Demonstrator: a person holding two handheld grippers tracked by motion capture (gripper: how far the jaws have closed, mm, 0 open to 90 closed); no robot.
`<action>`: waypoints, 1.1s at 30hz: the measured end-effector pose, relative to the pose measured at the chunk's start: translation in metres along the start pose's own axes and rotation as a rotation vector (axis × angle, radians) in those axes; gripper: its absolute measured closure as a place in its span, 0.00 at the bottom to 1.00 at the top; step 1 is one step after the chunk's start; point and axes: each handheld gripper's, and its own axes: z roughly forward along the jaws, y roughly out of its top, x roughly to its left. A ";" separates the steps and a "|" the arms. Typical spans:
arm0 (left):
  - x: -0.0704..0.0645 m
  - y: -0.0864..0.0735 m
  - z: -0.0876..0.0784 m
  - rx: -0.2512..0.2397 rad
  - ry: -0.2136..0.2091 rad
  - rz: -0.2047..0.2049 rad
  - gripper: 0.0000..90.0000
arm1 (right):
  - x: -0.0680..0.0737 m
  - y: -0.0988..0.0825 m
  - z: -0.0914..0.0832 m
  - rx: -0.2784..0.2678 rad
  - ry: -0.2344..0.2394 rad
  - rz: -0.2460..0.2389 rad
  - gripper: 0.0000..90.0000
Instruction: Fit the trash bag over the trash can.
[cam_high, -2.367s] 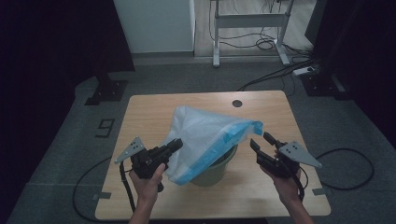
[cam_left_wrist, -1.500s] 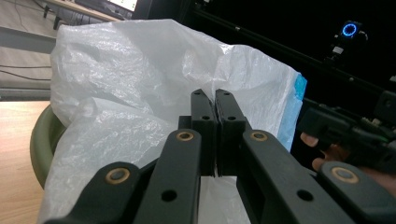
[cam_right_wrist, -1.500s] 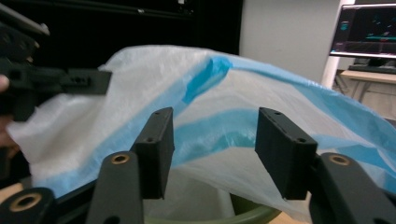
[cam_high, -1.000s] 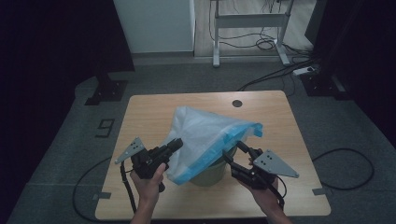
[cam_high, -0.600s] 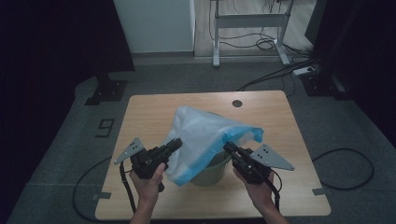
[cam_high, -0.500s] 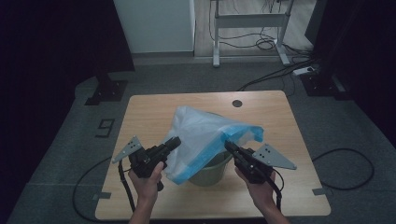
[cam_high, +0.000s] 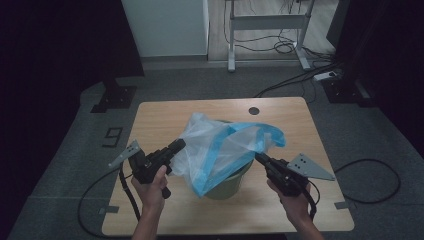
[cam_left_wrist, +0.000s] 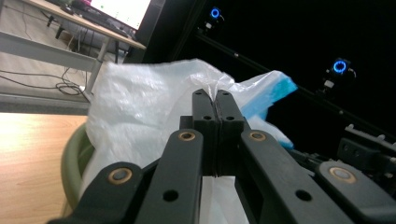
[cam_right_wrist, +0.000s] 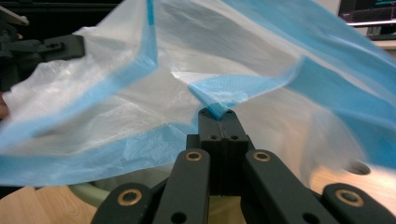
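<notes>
R gripper (cam_high: 258, 157) moved in, pinching bag (cam_high: 225, 145)

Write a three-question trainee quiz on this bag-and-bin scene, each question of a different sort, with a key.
1. True or false: the right gripper is shut on the blue hem of the translucent white plastic bag.
2. Multiple choice: the round olive-green bin stands on
A. the grey floor
B. the light wooden table
C. a metal shelf
3. Fill in: the left gripper pinches the bag's ____ part, away from the blue hem.

Key
1. True; its jaws meet on a fold of the blue edge in the right gripper view.
2. B
3. white; the film bunches between its closed jaws in the left gripper view.
</notes>
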 end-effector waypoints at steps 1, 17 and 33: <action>0.001 0.001 0.000 -0.002 0.003 -0.001 0.99 | -0.004 0.001 -0.001 0.001 -0.007 0.000 0.99; 0.012 -0.016 -0.020 -0.002 0.014 0.006 0.99 | -0.036 0.004 -0.011 0.029 -0.084 0.000 0.99; 0.025 -0.067 -0.061 0.075 0.027 -0.020 0.99 | -0.012 -0.055 -0.027 0.158 0.037 0.024 0.99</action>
